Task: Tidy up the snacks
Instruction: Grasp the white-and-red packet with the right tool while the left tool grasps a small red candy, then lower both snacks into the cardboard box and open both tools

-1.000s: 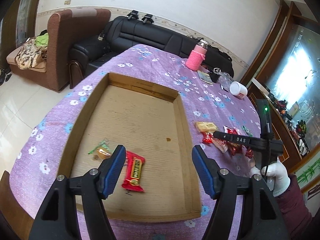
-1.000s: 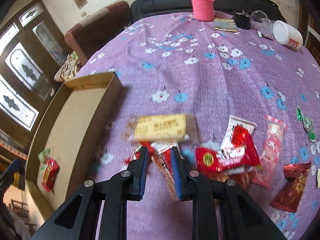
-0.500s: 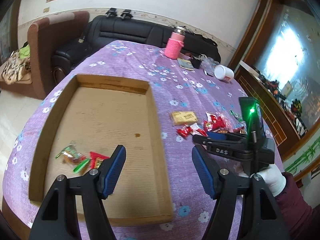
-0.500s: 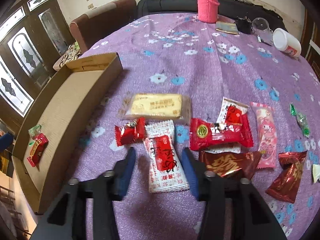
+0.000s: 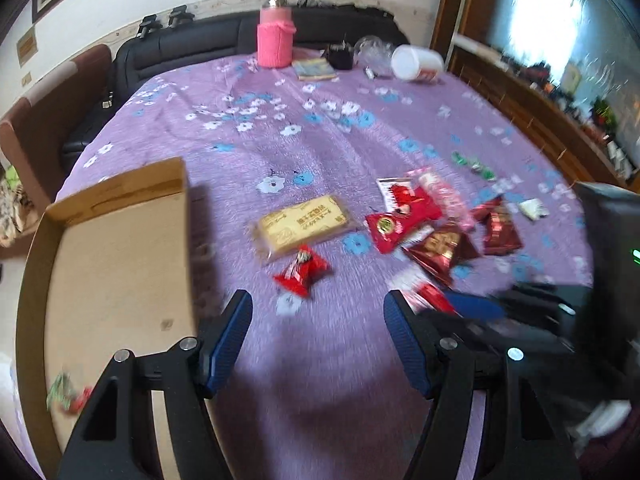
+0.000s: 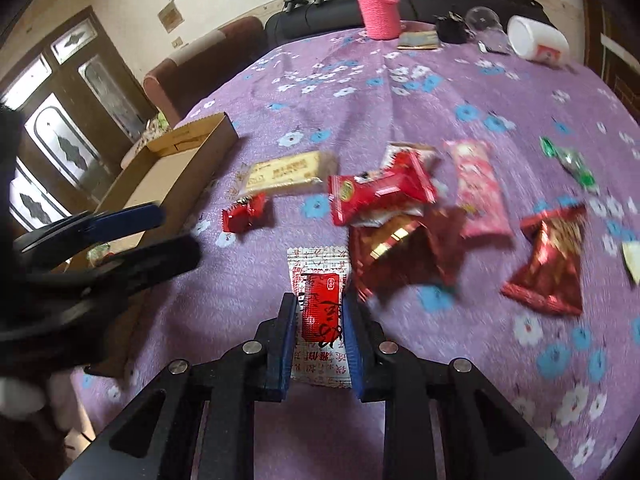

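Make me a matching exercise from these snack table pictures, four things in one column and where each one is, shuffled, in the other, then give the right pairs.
Things:
1. white and red packet
2. pink bottle
3. yellow biscuit pack
4. green-wrapped candy

Places:
A. inside the cardboard box
B. standing upright at the far end of the table
C. between the pads of the right gripper
D. lying flat on the purple cloth next to the cardboard box

Pairs: 1-C, 2-B, 3-D, 4-A
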`<state>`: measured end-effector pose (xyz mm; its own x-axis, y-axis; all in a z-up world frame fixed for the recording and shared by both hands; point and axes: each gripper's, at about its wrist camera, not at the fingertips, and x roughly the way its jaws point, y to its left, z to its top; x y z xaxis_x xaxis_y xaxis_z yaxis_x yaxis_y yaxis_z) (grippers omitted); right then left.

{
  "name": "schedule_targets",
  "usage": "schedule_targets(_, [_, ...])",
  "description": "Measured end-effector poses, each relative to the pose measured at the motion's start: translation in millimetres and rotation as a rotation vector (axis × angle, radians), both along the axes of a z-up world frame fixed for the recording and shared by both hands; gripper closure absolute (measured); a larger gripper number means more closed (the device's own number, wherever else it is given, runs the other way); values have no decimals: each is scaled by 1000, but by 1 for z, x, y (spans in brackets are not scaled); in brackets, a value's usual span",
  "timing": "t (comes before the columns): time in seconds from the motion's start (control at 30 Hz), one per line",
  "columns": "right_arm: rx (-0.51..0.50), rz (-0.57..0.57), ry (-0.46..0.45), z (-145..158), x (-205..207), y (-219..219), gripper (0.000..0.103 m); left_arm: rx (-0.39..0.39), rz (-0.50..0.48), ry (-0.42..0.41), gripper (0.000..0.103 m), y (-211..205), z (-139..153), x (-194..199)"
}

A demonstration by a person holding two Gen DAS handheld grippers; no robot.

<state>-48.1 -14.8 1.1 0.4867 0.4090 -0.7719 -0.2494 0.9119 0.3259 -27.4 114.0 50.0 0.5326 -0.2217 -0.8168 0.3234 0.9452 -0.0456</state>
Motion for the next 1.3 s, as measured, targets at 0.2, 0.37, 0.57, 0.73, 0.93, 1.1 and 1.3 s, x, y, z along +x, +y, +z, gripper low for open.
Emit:
schedule_targets(0.2, [61, -3, 2, -3, -3, -12, 79, 97, 41, 40, 36, -16, -22, 34])
schedule_targets(0.37, [80, -3, -6, -3, -5, -14, 79, 113, 25, 71, 86, -21, -33, 39])
schedule_targets(0.57, [81, -4, -15, -1, -9, -15, 79, 54, 12, 69, 89, -17, -29, 25])
schedule_targets(0.73, [103, -7, -42, 11, -17, -13, 79, -61, 13, 34, 89, -1, -4, 2])
schedule_targets(0.93, [126, 32, -77, 36, -26, 4, 79, -179, 94, -11, 88, 50, 23, -28])
schedule_targets(1.1, [162, 99, -77, 51, -26, 34, 79, -205, 222, 8, 88, 106, 12, -43])
schedule_targets(1.3, [172, 192, -75, 64, -24, 85, 79, -250, 345, 99, 88, 154, -19, -43])
